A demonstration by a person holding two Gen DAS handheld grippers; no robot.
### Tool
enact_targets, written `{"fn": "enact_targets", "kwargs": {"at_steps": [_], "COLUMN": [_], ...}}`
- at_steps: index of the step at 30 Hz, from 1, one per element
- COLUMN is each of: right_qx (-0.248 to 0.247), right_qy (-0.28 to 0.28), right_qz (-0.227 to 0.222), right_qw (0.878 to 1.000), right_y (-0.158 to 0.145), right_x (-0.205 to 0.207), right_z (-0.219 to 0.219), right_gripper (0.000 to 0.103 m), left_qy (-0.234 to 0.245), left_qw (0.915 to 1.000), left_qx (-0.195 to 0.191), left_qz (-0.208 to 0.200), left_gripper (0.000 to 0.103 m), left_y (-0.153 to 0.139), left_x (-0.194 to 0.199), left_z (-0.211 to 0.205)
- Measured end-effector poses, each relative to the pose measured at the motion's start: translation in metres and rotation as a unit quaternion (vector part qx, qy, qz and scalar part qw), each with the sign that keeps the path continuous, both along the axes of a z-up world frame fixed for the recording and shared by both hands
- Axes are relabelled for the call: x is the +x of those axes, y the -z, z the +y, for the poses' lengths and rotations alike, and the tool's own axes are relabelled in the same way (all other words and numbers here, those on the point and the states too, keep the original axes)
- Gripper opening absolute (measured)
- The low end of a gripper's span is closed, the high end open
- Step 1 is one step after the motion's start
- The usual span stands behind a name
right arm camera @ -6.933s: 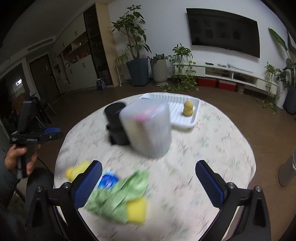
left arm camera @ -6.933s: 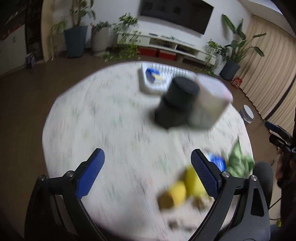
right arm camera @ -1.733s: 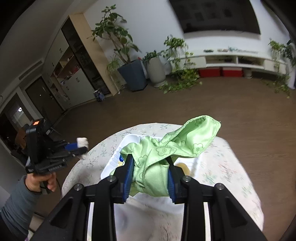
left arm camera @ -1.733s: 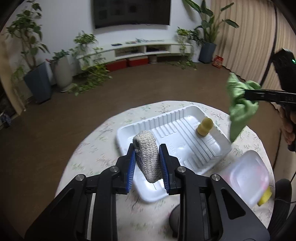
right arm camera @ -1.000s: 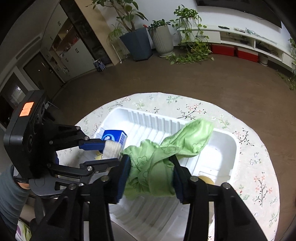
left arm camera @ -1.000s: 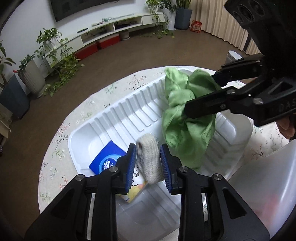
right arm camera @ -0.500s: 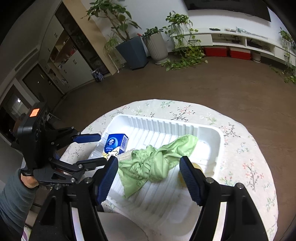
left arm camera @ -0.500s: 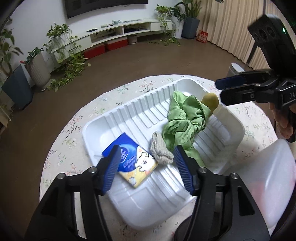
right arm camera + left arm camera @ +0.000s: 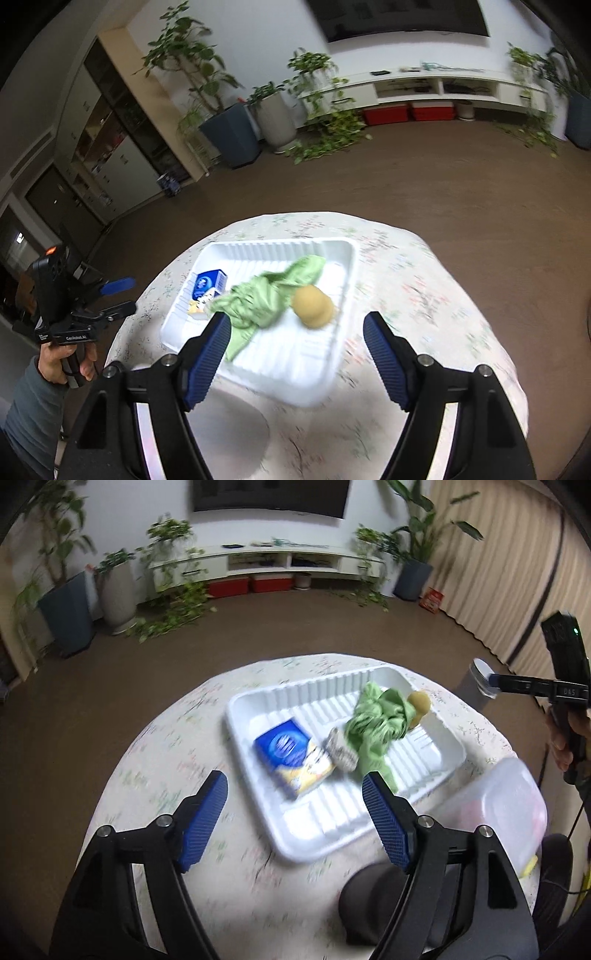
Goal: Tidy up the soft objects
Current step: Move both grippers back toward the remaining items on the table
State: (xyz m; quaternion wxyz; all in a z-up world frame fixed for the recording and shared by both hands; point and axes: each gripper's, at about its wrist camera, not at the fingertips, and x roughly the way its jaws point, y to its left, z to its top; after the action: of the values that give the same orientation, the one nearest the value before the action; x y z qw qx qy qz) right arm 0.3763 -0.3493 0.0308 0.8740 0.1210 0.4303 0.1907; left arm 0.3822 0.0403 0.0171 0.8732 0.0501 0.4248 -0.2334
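A white ribbed tray [image 9: 314, 834] [image 9: 314, 376] sits on the round floral table. In it lie a green cloth [image 9: 376, 723] [image 9: 266, 295], a grey knitted pad [image 9: 341, 751], a blue tissue pack [image 9: 286, 747] [image 9: 207, 282] and a yellow sponge ball [image 9: 419, 703] [image 9: 312, 306]. My left gripper [image 9: 293, 808] is open and empty above the tray's near edge. My right gripper [image 9: 297, 341] is open and empty above the tray's near side. Each gripper also shows in the other's view, the left [image 9: 114, 295] and the right [image 9: 524, 685].
A translucent plastic container [image 9: 495, 812] [image 9: 207, 432] lies on the table next to the tray. A dark round object [image 9: 373, 897] sits by my left gripper. A yellow item [image 9: 530, 866] peeks from under the container. Plants, a TV bench and curtains stand around the room.
Both grippers let go: the knitted pad and the green cloth now lie in the tray. Both grippers have opened wider and pulled back from the tray.
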Motion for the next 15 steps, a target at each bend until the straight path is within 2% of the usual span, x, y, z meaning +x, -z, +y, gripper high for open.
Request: {"fn": "enact_targets", "kwargs": {"at_steps": [8,15], "right_qx": [-0.011,-0.027], "right_qy": [0.033,0.052], "right_qz": [-0.004,0.025], "right_qw": [0.999,0.998], "right_y": [0.001,0.028], "right_x": [-0.069,-0.151], "right_z": [-0.029,-0.021], "right_gripper": [0.08,0.084], "left_qy": [-0.071,-0.094], "left_qw": [0.9975,0.9955], "left_qx": [-0.007,-0.012], "left_qz": [0.001,0.002], "left_gripper": [0.074,0.074], "left_y": [0.008,0.008], "left_x": [-0.069,-0.151], "left_z": [0.04,0.04]}}
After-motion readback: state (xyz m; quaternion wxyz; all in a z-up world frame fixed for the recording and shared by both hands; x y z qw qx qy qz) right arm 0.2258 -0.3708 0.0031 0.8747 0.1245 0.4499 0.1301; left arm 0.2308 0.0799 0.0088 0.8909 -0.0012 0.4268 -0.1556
